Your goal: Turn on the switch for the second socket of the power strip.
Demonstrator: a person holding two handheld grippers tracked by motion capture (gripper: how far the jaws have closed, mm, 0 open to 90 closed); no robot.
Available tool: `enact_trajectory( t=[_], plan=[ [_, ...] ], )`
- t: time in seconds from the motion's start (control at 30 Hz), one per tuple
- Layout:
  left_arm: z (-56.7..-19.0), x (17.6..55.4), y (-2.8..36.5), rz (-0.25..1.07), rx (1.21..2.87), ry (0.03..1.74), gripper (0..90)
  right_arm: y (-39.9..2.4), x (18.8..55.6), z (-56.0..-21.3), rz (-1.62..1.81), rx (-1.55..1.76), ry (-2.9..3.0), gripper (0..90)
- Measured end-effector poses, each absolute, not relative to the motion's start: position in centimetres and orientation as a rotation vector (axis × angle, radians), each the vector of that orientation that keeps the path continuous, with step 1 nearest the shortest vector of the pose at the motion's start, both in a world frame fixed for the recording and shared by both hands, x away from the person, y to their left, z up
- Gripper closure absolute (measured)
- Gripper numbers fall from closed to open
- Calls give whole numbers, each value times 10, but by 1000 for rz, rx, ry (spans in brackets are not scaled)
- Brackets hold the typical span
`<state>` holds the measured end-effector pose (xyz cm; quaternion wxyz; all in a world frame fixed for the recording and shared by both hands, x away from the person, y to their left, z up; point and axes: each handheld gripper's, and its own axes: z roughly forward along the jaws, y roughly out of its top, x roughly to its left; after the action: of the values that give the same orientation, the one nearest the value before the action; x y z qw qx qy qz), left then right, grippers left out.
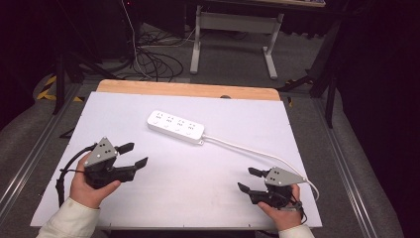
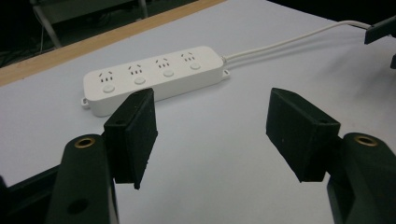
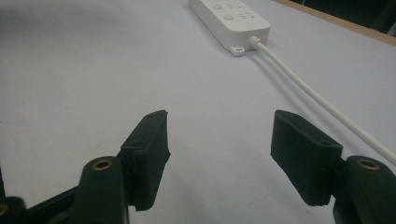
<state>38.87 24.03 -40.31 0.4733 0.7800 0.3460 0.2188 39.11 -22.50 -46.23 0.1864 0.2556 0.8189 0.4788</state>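
Observation:
A white power strip with several sockets and round switches lies flat on the white table top, toward the back centre. Its white cable runs right and forward, past my right gripper to the table's right edge. My left gripper is held at the left front, open and empty, its jaws pointing toward the power strip. My right gripper is held at the right front, open and empty. In the right gripper view the power strip is far ahead and the cable passes just right of the jaws.
A wooden strip borders the table's far edge. Behind it stand a white table frame and tangled cables on the grey floor. Metal rails flank the table on both sides.

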Motion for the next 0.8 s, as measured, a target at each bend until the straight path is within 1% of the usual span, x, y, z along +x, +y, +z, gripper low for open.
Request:
enact_trajectory(
  t=[0.47, 0.8],
  plan=[
    [-384, 411, 217, 545, 1947, 816, 321, -226, 391, -463, 1354, 723, 2309, 372],
    [-379, 426, 201, 532, 1969, 801, 342, -227, 391, -463, 1363, 716, 2315, 382]
  ],
)
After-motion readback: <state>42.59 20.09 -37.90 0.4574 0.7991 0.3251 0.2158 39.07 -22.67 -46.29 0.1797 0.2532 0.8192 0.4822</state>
